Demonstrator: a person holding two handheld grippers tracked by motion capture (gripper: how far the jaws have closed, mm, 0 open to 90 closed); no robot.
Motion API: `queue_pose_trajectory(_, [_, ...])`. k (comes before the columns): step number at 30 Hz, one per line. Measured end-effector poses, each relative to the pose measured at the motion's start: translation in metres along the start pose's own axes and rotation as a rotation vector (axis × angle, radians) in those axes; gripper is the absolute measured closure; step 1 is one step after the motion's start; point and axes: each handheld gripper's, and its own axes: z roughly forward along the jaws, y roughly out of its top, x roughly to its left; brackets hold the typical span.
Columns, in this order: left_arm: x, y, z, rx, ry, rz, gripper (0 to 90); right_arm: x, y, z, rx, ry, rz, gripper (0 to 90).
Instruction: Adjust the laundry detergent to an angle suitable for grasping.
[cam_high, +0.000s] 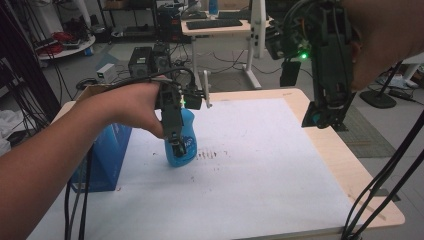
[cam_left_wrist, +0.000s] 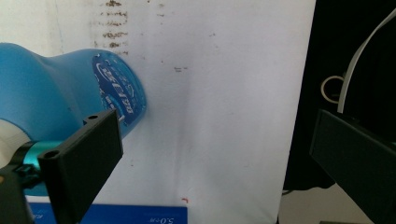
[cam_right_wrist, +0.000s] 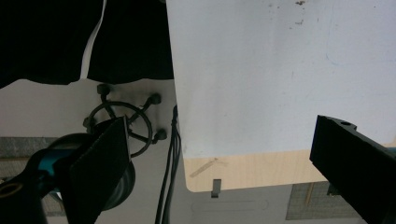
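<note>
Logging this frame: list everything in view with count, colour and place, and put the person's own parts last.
bottle: 1, blue with a printed label, standing left of centre on the sheet, beside the left gripper
box: 1, blue, at the table's left edge
table: 1, light wood under a white sheet with brown marks near the bottle
desk: 1, pale, behind the table, carrying a dark keyboard
left hand: 1, over the table's left part
right hand: 1, raised at upper right
left gripper: 1, black, fingers apart, bottle outside its gap
right gripper: 1, black, fingers apart, held above the table's right edge
</note>
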Motion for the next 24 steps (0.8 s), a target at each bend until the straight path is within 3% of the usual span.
queue_pose_trajectory(9, [-0.0006, 0.0001, 0.0045, 0.010, -0.005, -0.016, 2.5, 0.0006, -0.0040, 0.0024, -0.008, -0.005, -0.010, 4.0])
queue_pose_trajectory(24, [-0.0047, 0.0039, 0.0052, 0.018, -0.010, -0.005, 2.5, 0.0005, -0.0059, 0.0033, -0.010, -0.019, -0.005, 4.0])
